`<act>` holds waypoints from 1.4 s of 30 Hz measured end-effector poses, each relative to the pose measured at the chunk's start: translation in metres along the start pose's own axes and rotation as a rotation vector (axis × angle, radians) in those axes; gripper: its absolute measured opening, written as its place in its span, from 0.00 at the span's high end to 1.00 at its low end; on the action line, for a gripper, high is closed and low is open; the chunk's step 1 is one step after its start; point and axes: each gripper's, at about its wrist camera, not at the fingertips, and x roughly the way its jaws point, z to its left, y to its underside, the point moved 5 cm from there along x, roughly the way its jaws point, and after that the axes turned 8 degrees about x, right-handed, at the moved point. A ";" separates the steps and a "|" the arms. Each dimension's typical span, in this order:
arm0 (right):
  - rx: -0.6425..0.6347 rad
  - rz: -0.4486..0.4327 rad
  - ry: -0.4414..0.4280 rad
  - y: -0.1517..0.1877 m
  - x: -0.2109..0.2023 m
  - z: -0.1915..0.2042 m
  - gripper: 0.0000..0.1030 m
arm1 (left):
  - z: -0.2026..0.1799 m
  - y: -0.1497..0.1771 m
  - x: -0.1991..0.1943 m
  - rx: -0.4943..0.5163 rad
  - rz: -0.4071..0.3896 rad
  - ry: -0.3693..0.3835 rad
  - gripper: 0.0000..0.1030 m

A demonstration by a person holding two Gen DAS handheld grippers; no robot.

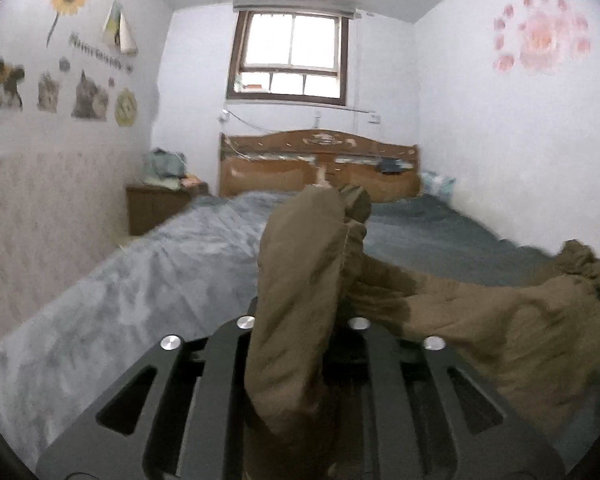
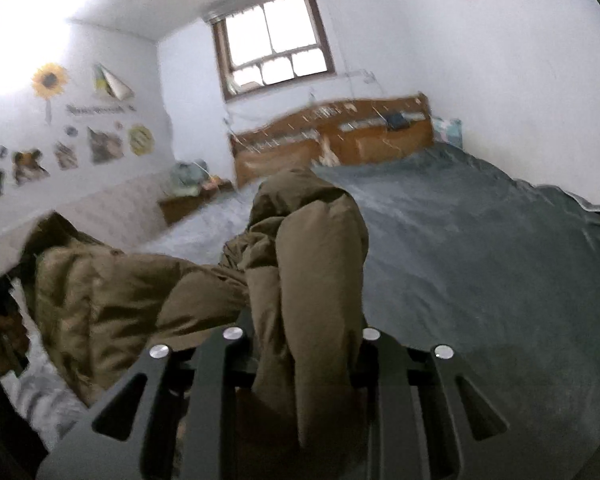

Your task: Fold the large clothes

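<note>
Both grippers hold one olive-brown padded garment above a bed.

The left gripper and right gripper are each clamped on a bunched fold of the fabric, which drapes over their black bodies and hides the fingertips. The garment spans between them above the grey-blue fleece bedspread, before a wooden headboard.

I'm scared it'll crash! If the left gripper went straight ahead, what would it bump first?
Probably the brown garment bunched between the left gripper fingers. Past it, likely the grey bedspread, then the wooden headboard; depth is unclear.
</note>
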 end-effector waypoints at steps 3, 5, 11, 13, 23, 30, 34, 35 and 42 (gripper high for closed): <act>0.003 0.147 0.108 0.023 0.047 -0.019 0.54 | -0.006 0.048 0.059 0.043 0.210 -0.027 0.76; 0.024 0.269 0.152 0.048 0.076 -0.034 0.34 | -0.007 0.103 0.094 0.054 0.459 -0.006 0.66; 0.095 0.375 0.166 0.071 0.093 -0.055 0.08 | 0.009 0.136 0.103 0.078 0.617 -0.059 0.28; 0.091 0.352 0.146 0.067 0.085 -0.053 0.08 | 0.018 0.126 0.090 0.031 0.580 -0.043 0.29; -0.055 0.195 0.036 0.020 0.036 -0.027 0.02 | 0.054 0.108 0.005 0.024 0.438 0.046 0.03; -0.120 0.337 0.078 0.064 0.055 -0.013 0.02 | 0.016 0.129 0.026 0.100 0.556 0.153 0.03; -0.022 0.323 0.109 0.068 0.062 -0.019 0.12 | 0.019 0.131 0.045 0.089 0.584 0.118 0.03; -0.025 0.330 0.109 0.069 0.066 -0.019 0.23 | 0.021 0.130 0.047 0.076 0.581 0.110 0.03; -0.167 0.311 0.124 0.073 0.061 0.006 0.78 | 0.011 0.121 0.032 0.135 0.511 0.141 0.85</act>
